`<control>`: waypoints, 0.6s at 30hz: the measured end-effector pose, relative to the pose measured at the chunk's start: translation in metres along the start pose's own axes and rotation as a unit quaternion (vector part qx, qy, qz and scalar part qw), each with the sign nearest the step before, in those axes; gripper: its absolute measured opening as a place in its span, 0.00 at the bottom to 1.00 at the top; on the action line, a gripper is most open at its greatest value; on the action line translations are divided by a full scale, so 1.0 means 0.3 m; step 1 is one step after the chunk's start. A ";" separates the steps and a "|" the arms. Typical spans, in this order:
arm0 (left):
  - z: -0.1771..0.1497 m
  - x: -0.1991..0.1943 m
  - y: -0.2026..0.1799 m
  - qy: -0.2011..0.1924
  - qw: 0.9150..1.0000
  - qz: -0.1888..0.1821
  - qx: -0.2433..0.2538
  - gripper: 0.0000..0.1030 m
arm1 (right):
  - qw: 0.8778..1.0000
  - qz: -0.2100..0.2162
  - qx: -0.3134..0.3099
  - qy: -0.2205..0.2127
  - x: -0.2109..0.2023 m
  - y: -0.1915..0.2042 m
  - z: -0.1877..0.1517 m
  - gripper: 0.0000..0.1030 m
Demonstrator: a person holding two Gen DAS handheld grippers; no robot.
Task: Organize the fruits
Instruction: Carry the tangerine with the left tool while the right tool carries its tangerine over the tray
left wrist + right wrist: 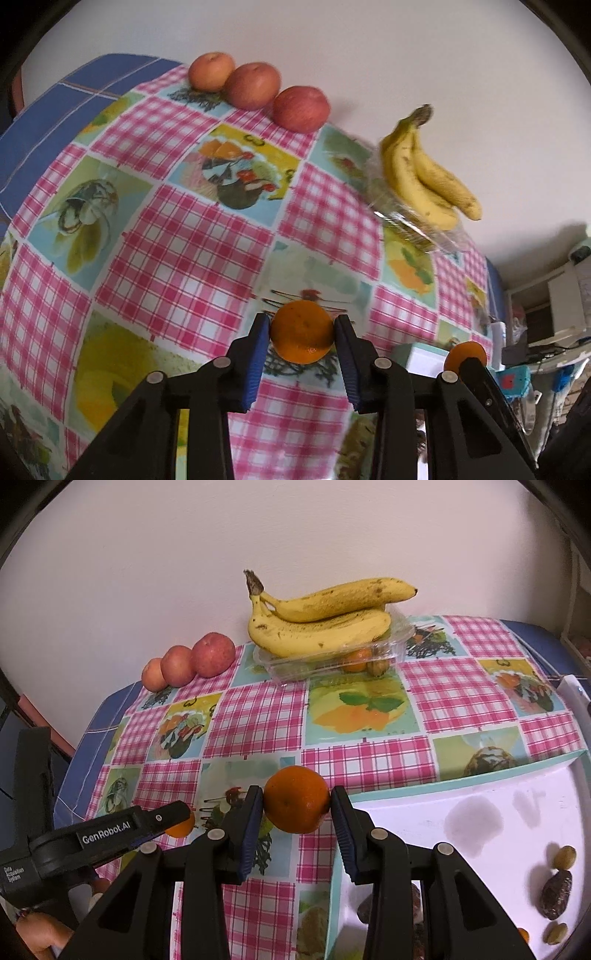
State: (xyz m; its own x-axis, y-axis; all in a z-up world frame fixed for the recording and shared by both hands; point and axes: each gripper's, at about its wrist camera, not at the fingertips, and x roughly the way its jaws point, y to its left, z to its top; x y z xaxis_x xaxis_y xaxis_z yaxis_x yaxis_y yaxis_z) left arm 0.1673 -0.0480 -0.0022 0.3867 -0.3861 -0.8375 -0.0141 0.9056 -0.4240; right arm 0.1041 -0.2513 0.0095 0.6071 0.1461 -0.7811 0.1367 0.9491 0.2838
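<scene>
The left tongs (302, 328) hold an orange (302, 331), blue pads pressed to its two sides at the widest part. The right tongs (296, 802) grip a second orange (296, 799) the same way. Both fruits seem lifted clear of the table (369, 753), near its front edge, though how high I cannot say. In the right view the left tongs show at the lower left with their orange partly hidden behind the black arm.

An orange like this is probably light and firm, with a slightly waxy, pebbled peel. It is round, so it could roll out if the pads sit above or below the middle; the hold across the equator looks right. A hard squeeze would bruise it or split the skin, so modest pressure should do.

By the front right corner lies a white tray (480, 794) with a teal rim, holding a few small dark and greenish fruits, perhaps dates and grapes. The right orange hangs just beside its near left corner.

Farther back, near the wall, a clear plastic box (400, 633) carries a bunch of bananas (317, 627) across its top, with small orange fruits inside. At the back left edge three apples (212, 655) stand in a row, touching one another.

The oranges likely belong together, in the tray or the box; which one I cannot tell.
</scene>
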 end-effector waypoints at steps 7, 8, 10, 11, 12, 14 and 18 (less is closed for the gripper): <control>-0.079 -0.067 -0.089 0.000 1.000 -0.017 0.019 0.37 | 1.000 -0.012 -0.001 -0.019 -0.131 -0.022 0.000 0.38; -0.087 -0.075 -0.095 0.000 1.000 -0.019 0.020 0.37 | 1.000 -0.015 -0.001 -0.021 -0.152 -0.030 -0.003 0.38; -0.104 -0.092 -0.109 -0.001 1.000 -0.021 0.023 0.37 | 1.000 -0.020 0.004 -0.023 -0.185 -0.051 -0.010 0.38; -0.112 -0.103 -0.115 -0.003 0.999 -0.020 0.026 0.37 | 0.999 -0.022 0.008 -0.023 -0.203 -0.064 -0.014 0.38; -0.122 -0.116 -0.122 -0.005 0.999 -0.019 0.030 0.37 | 0.999 -0.023 0.011 -0.024 -0.219 -0.075 -0.018 0.38; -0.140 -0.140 -0.133 -0.008 0.999 -0.018 0.037 0.37 | 0.999 -0.027 0.015 -0.025 -0.253 -0.097 -0.029 0.38; -0.181 -0.188 -0.150 -0.014 0.998 -0.018 0.054 0.37 | 0.999 -0.041 0.020 -0.026 -0.310 -0.138 -0.056 0.38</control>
State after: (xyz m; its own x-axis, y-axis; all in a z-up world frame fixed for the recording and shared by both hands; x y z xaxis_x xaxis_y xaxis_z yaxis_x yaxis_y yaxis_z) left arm 0.0962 -0.0765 0.0454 0.4114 -0.4154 -0.8113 0.0992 0.9052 -0.4132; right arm 0.0288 -0.2996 0.0612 0.6327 0.0530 -0.7726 0.2180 0.9451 0.2433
